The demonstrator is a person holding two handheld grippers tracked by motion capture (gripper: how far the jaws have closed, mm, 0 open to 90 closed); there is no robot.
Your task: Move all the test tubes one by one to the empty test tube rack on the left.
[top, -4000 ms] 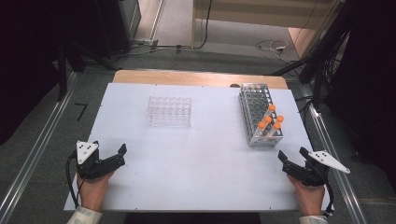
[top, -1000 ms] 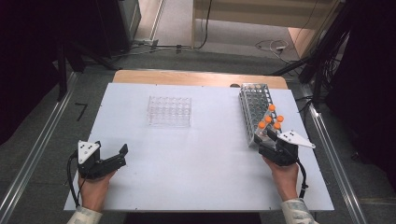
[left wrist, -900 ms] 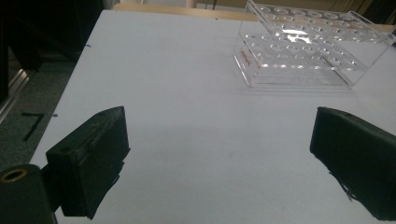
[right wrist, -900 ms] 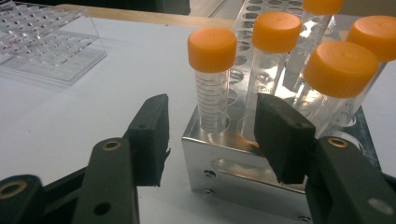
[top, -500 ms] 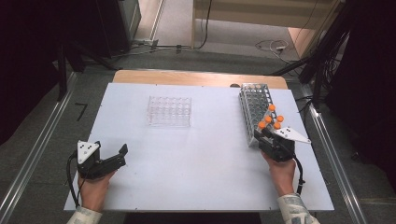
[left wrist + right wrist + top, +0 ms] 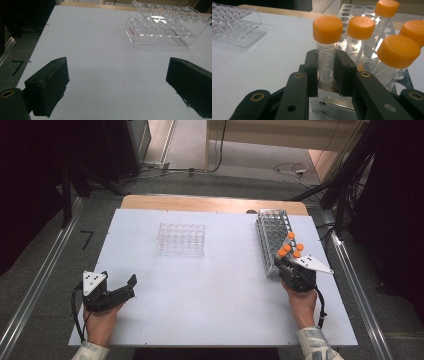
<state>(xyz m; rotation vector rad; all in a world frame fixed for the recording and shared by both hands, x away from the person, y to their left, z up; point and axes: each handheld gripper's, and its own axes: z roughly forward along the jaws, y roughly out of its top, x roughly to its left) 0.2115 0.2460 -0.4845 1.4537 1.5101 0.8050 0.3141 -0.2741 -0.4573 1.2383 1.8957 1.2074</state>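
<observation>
A grey tube rack (image 6: 272, 229) stands at the right of the white table (image 6: 210, 295), with several orange-capped tubes (image 6: 290, 248) at its near end. My right gripper (image 6: 282, 263) is at that near end, shut on one clear orange-capped tube (image 6: 326, 56) that stands upright in the rack (image 6: 354, 10); its jaws press both sides of the tube below the cap. Other capped tubes (image 6: 361, 28) stand just behind and to the right. My left gripper (image 6: 128, 288) rests near the front left of the table, open, with nothing between its jaws (image 6: 117, 82).
An empty clear plastic rack (image 6: 181, 239) sits at the middle back of the table, and lies ahead of the left gripper as the clear rack (image 6: 163, 26). A wooden strip (image 6: 200, 202) borders the far edge. Metal rails run along both sides of the table.
My right gripper has gone from the front right corner forward to the rack's near end and shut on a capped tube. The left gripper has stayed put.
</observation>
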